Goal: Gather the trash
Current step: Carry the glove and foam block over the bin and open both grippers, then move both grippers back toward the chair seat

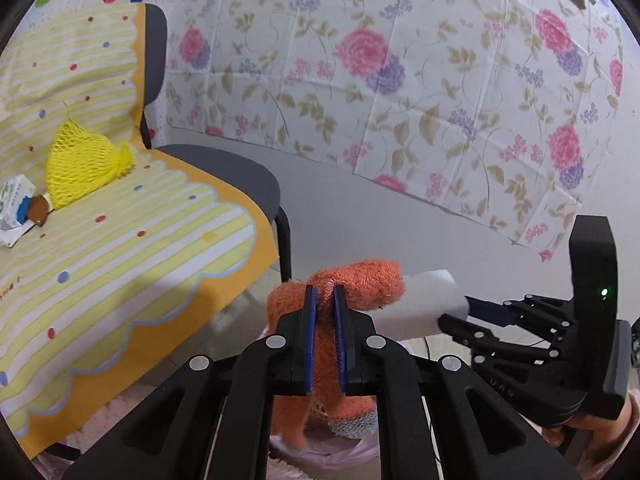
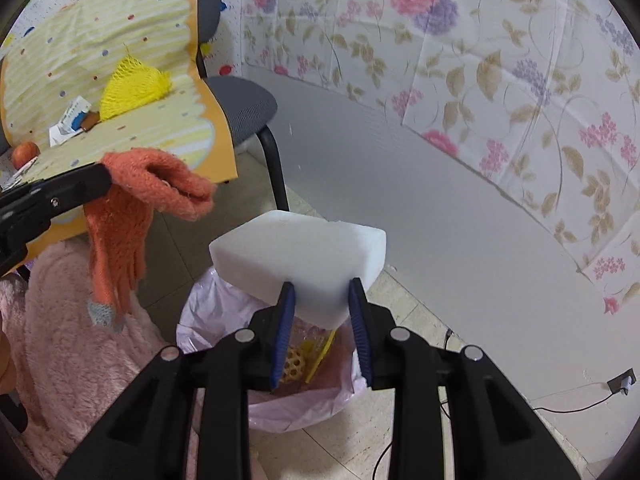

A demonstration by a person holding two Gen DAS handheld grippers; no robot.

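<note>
My left gripper [image 1: 325, 292] is shut on an orange knitted glove [image 1: 360, 280], whose fingers hang down below the jaws. Seen from the right wrist, the same glove [image 2: 160, 184] dangles from the left gripper [image 2: 100, 174] at the left. My right gripper [image 2: 322, 288] is shut on a white foam block [image 2: 300, 248], held above a bin with a pink liner [image 2: 200, 312]. A yellowish ball and wrappers [image 2: 294, 364] lie inside the bin. In the left wrist view the block [image 1: 428, 304] and right gripper [image 1: 460, 314] sit just right of the glove.
A grey chair under a yellow striped cloth [image 1: 120, 240] carries a yellow mesh bag [image 1: 80, 164], a small carton [image 1: 16, 204] and an orange fruit [image 2: 24, 152]. Pink fluffy clothing [image 2: 72, 340] fills the lower left. A floral sheet covers the wall [image 2: 500, 60]. A cable and socket [image 2: 622, 382] are at the right.
</note>
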